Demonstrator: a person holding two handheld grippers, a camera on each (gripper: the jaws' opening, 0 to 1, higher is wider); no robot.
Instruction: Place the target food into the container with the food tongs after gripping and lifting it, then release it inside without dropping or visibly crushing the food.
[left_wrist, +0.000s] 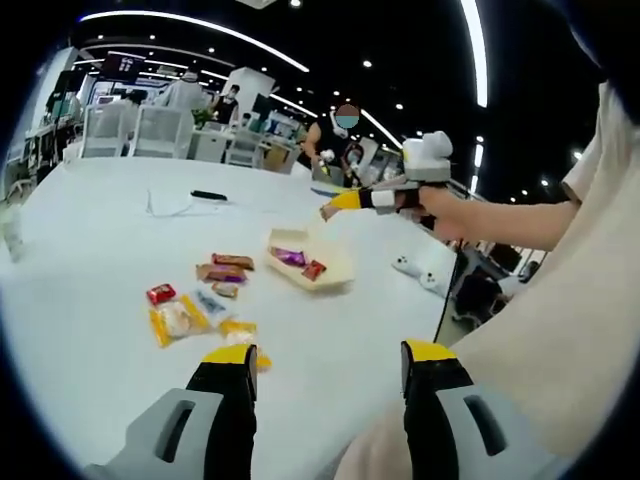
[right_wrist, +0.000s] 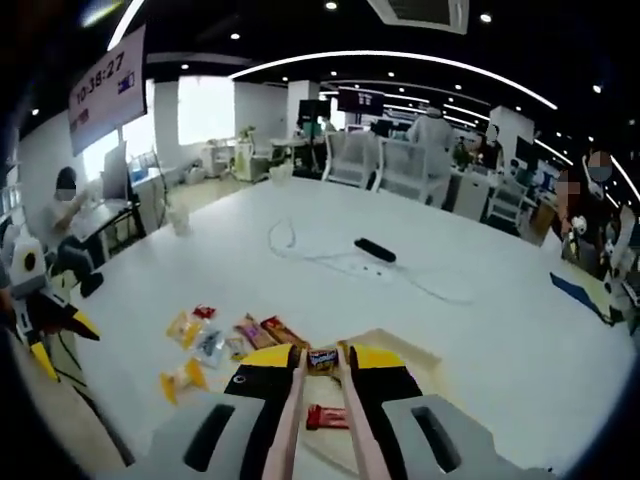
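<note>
Two pink tong arms clamped between right gripper jaws, which are closed onto them; tong tips pinch small dark-wrapped snack above shallow cream cardboard tray. Red-wrapped snack lies in tray below tongs; purple-wrapped snack beside it. Loose wrapped snacks scattered on white table just beside tray. Left gripper jaws wide apart, holding nothing, well back from tray.

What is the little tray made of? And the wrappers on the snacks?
The tray looks like thin pale cardboard or paper: matte, with folded edges, though I can't be sure. The snack wrappers look like shiny plastic film, crinkled and brightly printed.
</note>
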